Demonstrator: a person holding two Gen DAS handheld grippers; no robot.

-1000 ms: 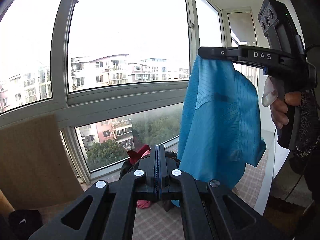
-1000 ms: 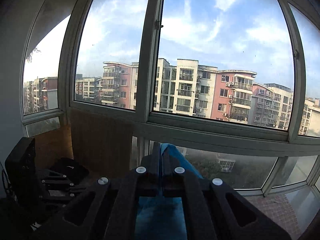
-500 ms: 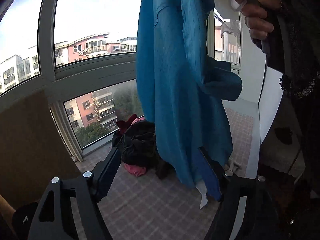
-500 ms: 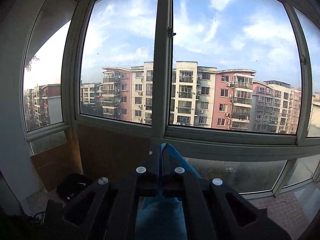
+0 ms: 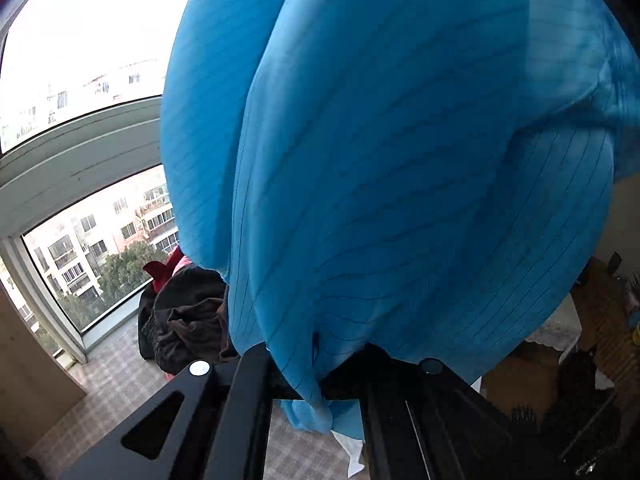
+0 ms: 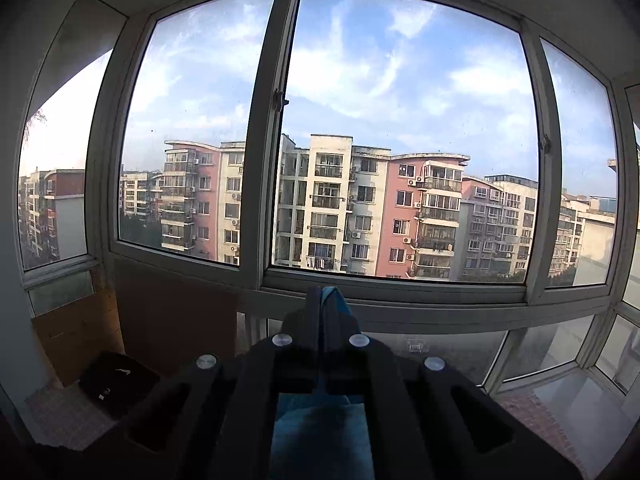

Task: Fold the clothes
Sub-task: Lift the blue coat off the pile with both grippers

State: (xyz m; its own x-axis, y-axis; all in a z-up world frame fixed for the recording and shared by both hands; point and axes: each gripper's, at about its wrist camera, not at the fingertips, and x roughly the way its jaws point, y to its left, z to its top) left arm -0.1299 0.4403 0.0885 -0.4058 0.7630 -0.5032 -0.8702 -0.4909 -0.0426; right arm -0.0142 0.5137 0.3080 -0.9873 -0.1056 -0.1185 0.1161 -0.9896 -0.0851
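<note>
Closer now than half a second ago: blue garment (image 5: 400, 160) fills most of the left view, where earlier hung farther off with the other hand in sight. Left gripper (image 5: 316, 364) spread wide, fingers (image 5: 248, 392) standing well apart on either side of the garment's lower edge, cloth draping down between them (contact with either finger hard to judge). Thin dark lines across the fabric; a white tag (image 5: 354, 452) dangling below the hem.

Behind the garment, at lower left: pile of dark clothes (image 5: 184, 324) with a red piece on top, lying on the checked floor (image 5: 116, 384) beside the window (image 5: 88, 160). Brown board (image 5: 24, 360) leaning at far left.

Right gripper (image 6: 321, 304) pressed together on a fold of the same garment (image 6: 320, 432), blue cloth pinched between the fingers (image 6: 312, 312) and bunching back toward the camera. Held high, level with the window sill, facing the window (image 6: 400, 140) and the apartment blocks outside. Black case (image 6: 116, 388) on the floor at lower left, near a cardboard panel (image 6: 80, 340).
</note>
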